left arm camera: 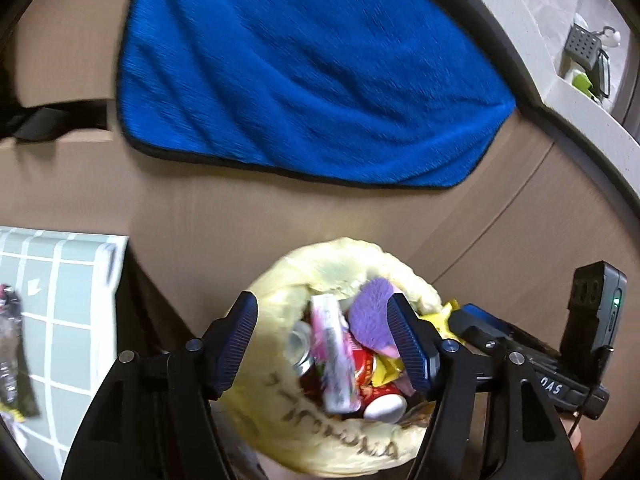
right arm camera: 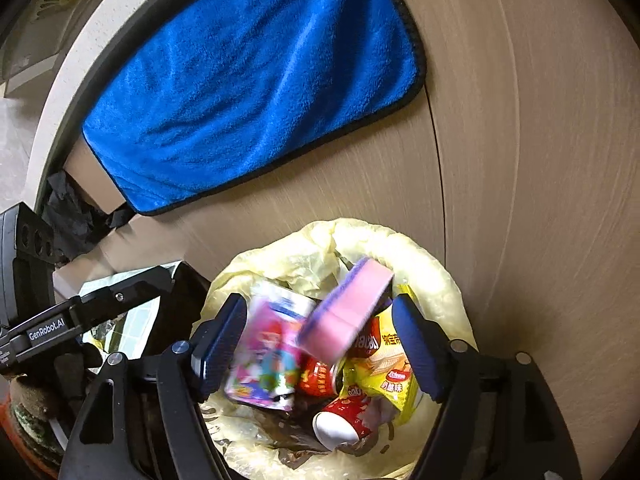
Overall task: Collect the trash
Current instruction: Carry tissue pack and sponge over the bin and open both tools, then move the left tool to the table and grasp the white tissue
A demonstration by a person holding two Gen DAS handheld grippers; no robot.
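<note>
A bin lined with a pale yellow bag (left arm camera: pixel 280 420) (right arm camera: pixel 436 276) stands on the floor below both grippers. Inside lie a red can (right arm camera: pixel 344 420), a yellow snack wrapper (right arm camera: pixel 384 376) and other litter. A pink carton (left arm camera: pixel 332 356) (right arm camera: pixel 268 356) and a pink-and-purple sponge (left arm camera: pixel 370 316) (right arm camera: pixel 348 312) are blurred in mid-air over the bag's mouth. My left gripper (left arm camera: pixel 324 344) is open and empty above the bin. My right gripper (right arm camera: pixel 320 352) is open and empty above it too.
A blue towel (left arm camera: pixel 304 68) (right arm camera: pixel 248 92) hangs over the brown cabinet front behind the bin. A grid-patterned surface (left arm camera: pixel 60 320) with a dark wrapper (left arm camera: pixel 12 352) lies at the left. A counter with a grey holder (left arm camera: pixel 584 44) is at the upper right.
</note>
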